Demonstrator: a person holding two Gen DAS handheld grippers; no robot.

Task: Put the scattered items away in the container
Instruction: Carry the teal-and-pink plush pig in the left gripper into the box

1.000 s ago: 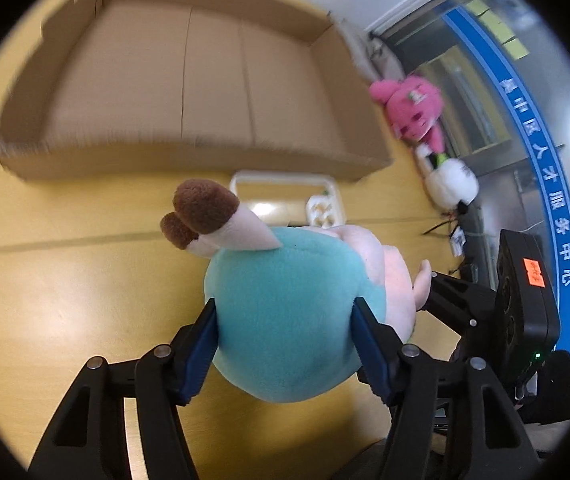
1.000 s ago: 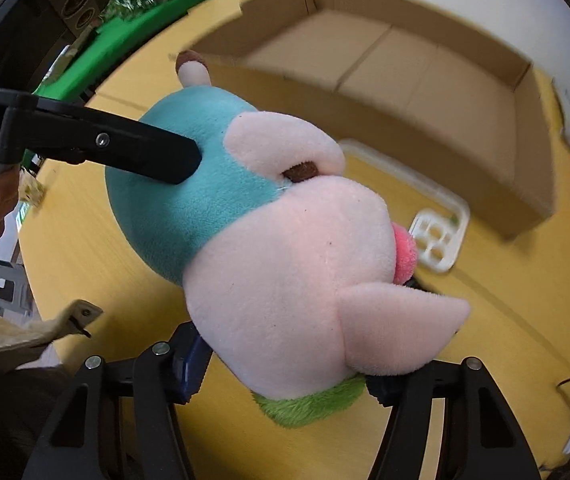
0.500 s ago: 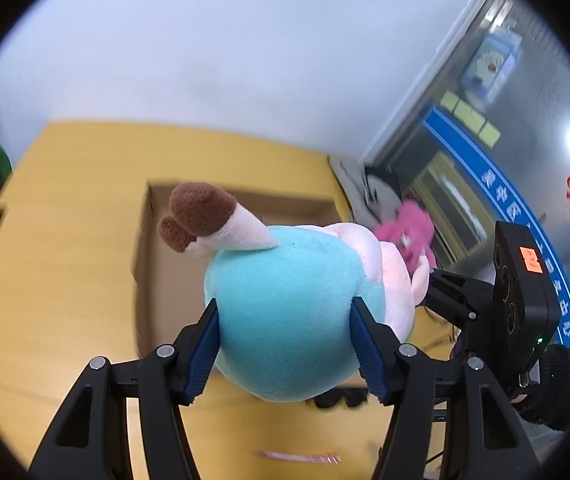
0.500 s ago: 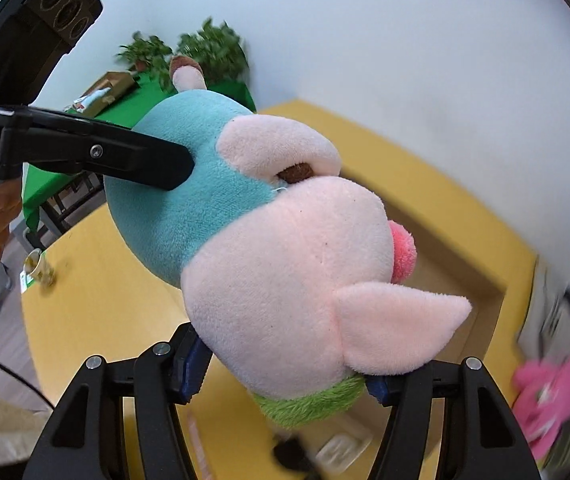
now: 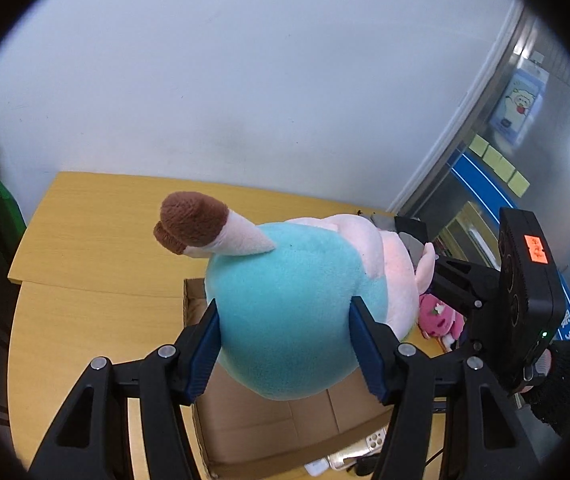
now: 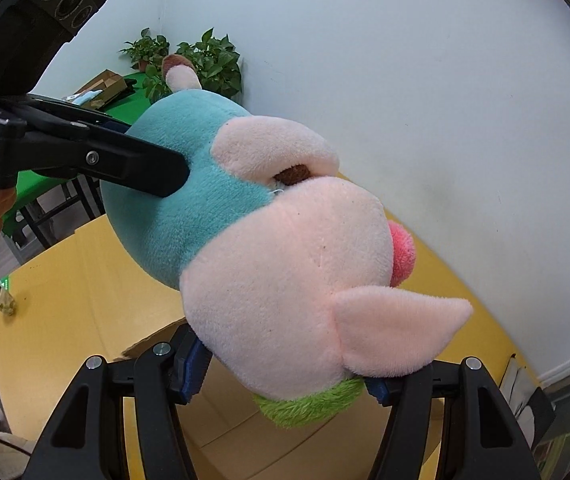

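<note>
A big plush toy [image 5: 285,320], teal and pink with a brown-tipped ear, is held high in the air by both grippers. My left gripper [image 5: 285,344] is shut on its teal end. My right gripper [image 6: 285,376] is shut on its pink and green end [image 6: 281,296]. The open cardboard box [image 5: 253,428] lies below the toy on the yellow table; it also shows in the right wrist view [image 6: 153,344] under the toy. The toy hides most of the box floor.
A pink plush [image 5: 441,316] lies on the table right of the box. A white tray and small items [image 5: 361,448] sit by the box's near side. A wall stands behind the table [image 5: 97,240]. Potted plants [image 6: 205,60] stand on a green table.
Both grippers have lifted the plush higher and tilted up; the box and table have dropped lower in both views and more wall shows. Both grips are unchanged.
</note>
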